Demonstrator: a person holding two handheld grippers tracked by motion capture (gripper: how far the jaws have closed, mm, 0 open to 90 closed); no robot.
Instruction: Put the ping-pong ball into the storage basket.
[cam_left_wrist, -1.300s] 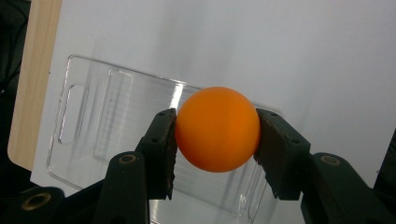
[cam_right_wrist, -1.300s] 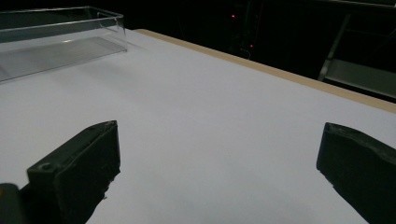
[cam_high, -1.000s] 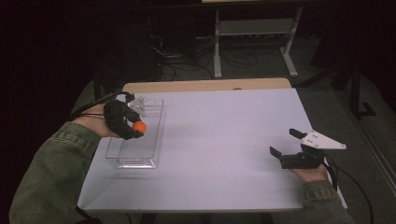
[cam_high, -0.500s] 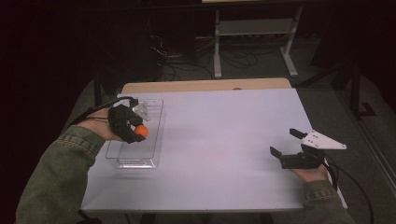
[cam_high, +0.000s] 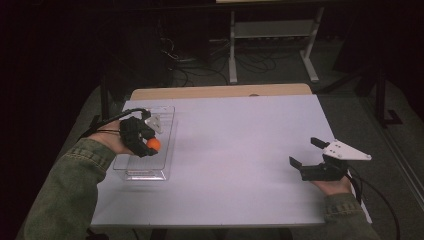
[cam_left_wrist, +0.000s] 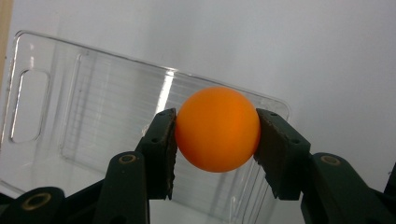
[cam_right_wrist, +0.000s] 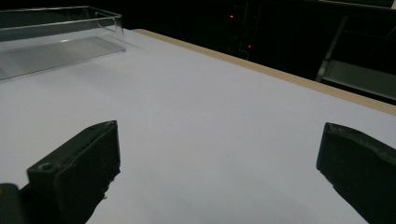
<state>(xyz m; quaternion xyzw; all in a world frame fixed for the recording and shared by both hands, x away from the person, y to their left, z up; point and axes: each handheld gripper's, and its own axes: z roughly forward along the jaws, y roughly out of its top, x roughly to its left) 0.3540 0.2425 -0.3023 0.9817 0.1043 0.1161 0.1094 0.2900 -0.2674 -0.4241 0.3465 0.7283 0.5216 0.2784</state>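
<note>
An orange ball (cam_left_wrist: 217, 129) is clamped between the two black jaws of my left gripper (cam_high: 150, 145); in the high view the ball (cam_high: 153, 144) hangs over the clear plastic tray (cam_high: 167, 131) at the table's left. The left gripper view looks down on that tray (cam_left_wrist: 56, 121), which holds nothing I can see. My right gripper (cam_high: 306, 153) rests low at the table's right front, jaws wide apart with nothing between them (cam_right_wrist: 219, 172).
The white tabletop (cam_high: 240, 150) spreads between the two hands, with a tan strip (cam_high: 220, 92) along its far edge. Beyond it stand a dark floor with cables and a metal rack (cam_high: 272, 30). The tray's corner (cam_right_wrist: 109, 21) appears far left in the right gripper view.
My left gripper has shifted slightly right and toward the near side over the tray, still holding the ball. The right gripper has stayed put.
</note>
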